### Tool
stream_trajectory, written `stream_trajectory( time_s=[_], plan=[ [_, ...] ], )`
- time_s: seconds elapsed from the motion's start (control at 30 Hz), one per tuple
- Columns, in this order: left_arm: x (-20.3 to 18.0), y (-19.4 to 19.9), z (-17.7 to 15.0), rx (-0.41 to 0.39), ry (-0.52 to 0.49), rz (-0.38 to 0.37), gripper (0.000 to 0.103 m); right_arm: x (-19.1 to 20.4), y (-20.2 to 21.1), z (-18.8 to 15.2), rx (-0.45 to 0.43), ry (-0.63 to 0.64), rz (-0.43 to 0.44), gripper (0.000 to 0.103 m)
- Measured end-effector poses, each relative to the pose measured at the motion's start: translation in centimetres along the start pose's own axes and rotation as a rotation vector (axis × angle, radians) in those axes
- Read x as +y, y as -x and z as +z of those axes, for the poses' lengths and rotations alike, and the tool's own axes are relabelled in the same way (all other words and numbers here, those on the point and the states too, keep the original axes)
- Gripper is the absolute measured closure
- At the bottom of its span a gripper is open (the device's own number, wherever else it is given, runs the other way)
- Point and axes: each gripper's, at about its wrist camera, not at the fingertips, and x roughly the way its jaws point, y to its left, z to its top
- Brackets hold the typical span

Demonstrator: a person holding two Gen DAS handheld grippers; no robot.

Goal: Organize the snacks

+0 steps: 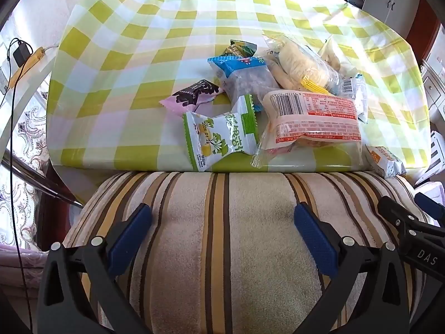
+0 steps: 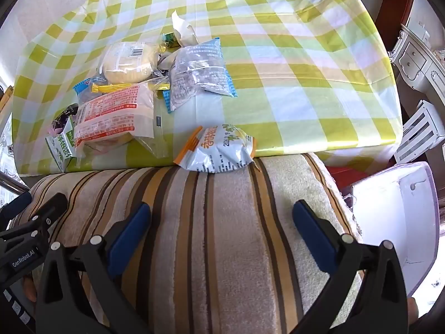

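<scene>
Snack packets heaped on the checked counter [image 1: 116, 64]

A loose pile [image 1: 281, 83] lies near the front edge: green-and-white packet [image 1: 219, 136], orange-printed bun [image 1: 311, 122], blue-trimmed pack [image 1: 244, 75], purple wrapper [image 1: 192, 96]. An orange-edged packet [image 2: 219, 149] overhangs the front edge, apart.

Strong daylight washes out the far end of the table [image 1: 194, 5]. Glare flares off the snack wrappers [image 1: 311, 111]. Fisheye distortion bends the table's edges; corners vignette black. Focus is sharp.
</scene>
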Motion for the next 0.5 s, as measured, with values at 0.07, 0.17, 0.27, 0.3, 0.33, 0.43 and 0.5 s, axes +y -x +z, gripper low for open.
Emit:
stream_trajectory(
  time_s=[0.07,0.17,0.27,0.3,0.33,0.43,0.5],
  plan=[
    [0.04,-0.04,0.02,0.009,0.003,-0.004,0.004,-0.02,-0.01,0.0,0.003,-0.003,0.007,0.001],
    [0.03,-0.03,0.01,0.006,0.001,-0.001,0.004,-0.01,0.01,-0.01,0.003,-0.004,0.007,0.001],
    [0.01,-0.03,0.01,0.006,0.002,0.0,0.004,0.0,0.02,-0.01,0.004,-0.002,0.005,0.001],
    [0.03,-0.04,0.01,0.008,0.002,-0.002,0.004,0.01,0.02,0.0,0.004,-0.002,0.004,0.001],
    [0.02,-0.04,0.01,0.008,0.002,-0.001,0.004,0.01,0.02,-0.01,0.004,-0.002,0.005,0.001],
    [0.02,-0.04,0.01,0.009,0.001,0.0,0.004,-0.01,0.02,-0.02,0.004,-0.002,0.006,0.001],
    [0.0,-0.04,0.01,0.009,0.001,0.001,0.004,-0.06,0.01,-0.02,0.004,-0.002,0.006,0.001]
  ],
)
